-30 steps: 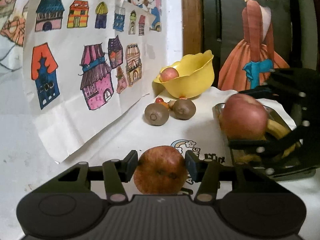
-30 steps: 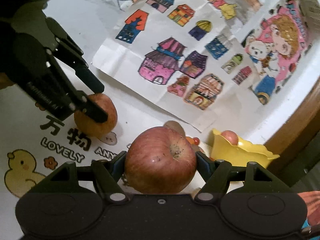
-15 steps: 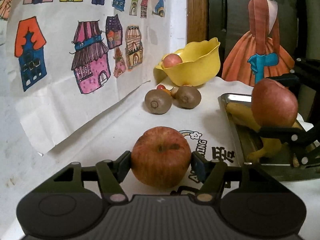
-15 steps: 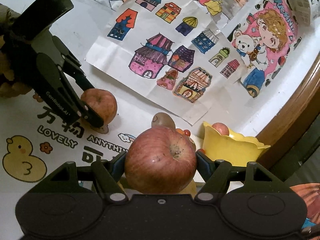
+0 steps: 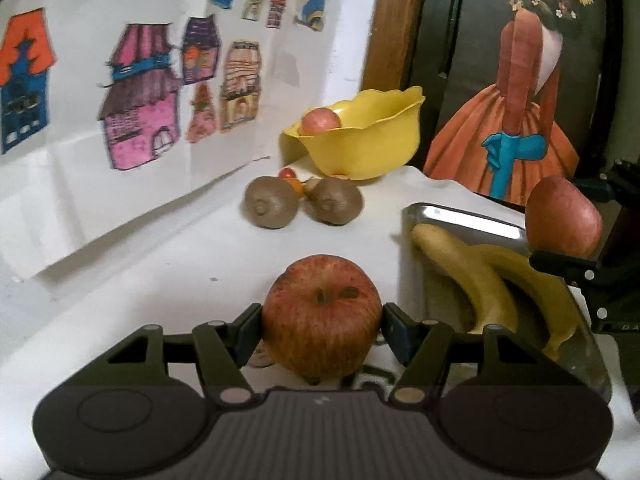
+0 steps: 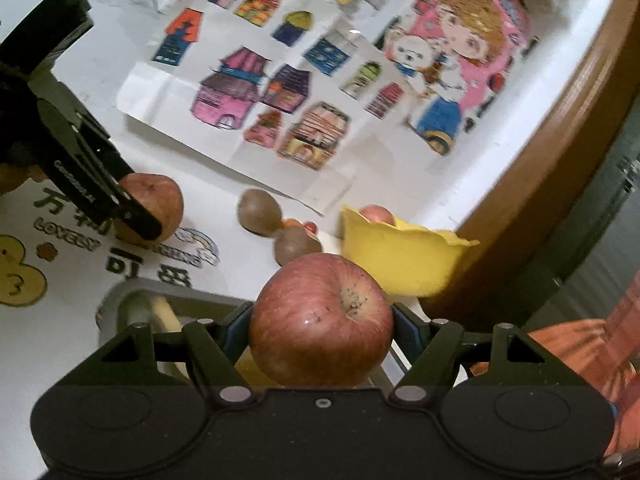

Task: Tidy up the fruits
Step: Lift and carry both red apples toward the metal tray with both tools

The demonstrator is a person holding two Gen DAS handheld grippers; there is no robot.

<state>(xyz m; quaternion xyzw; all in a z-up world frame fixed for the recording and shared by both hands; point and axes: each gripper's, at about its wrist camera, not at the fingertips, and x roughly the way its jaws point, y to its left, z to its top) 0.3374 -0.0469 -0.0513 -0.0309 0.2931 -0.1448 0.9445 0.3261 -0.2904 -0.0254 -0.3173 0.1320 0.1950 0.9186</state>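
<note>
The left gripper (image 5: 322, 326) has its fingers clamped on the 2 flanks of a round, red-and-yellow streaked apple (image 5: 322, 330), whose stem dimple faces up and slightly toward the camera. This apple sits low over the white printed cloth on the desk (image 5: 180, 280); whether it touches the cloth cannot be told. In the right wrist view the same apple (image 6: 154, 206) lies over the cloth's lettering, left of the fruit pile, with a black finger of the left gripper (image 6: 136, 220) across its near side.

The right gripper (image 6: 322, 330) has its fingers closed on the sides of a larger, glossy dark-red apple (image 6: 322, 322), its dry calyx end turned up and to the right. It is held in the air above the shiny metal tray (image 6: 120, 300). From the left wrist view this apple (image 5: 564, 216) hangs over the tray's far right edge (image 5: 464, 220).

In the tray lie 2 yellow bananas (image 5: 480, 280), side by side, long axes running from the tray's far left corner toward its near right side.

Beyond them, 2 brown fuzzy kiwis (image 5: 272, 206) lie side by side on the desk with small red and orange fruits (image 5: 290, 178) between them. Behind stands a yellow scalloped plastic bowl (image 5: 368, 140) holding 1 pinkish fruit (image 5: 320, 120). A paper sheet of coloured house drawings (image 5: 140, 100) hangs on the wall at the left.
</note>
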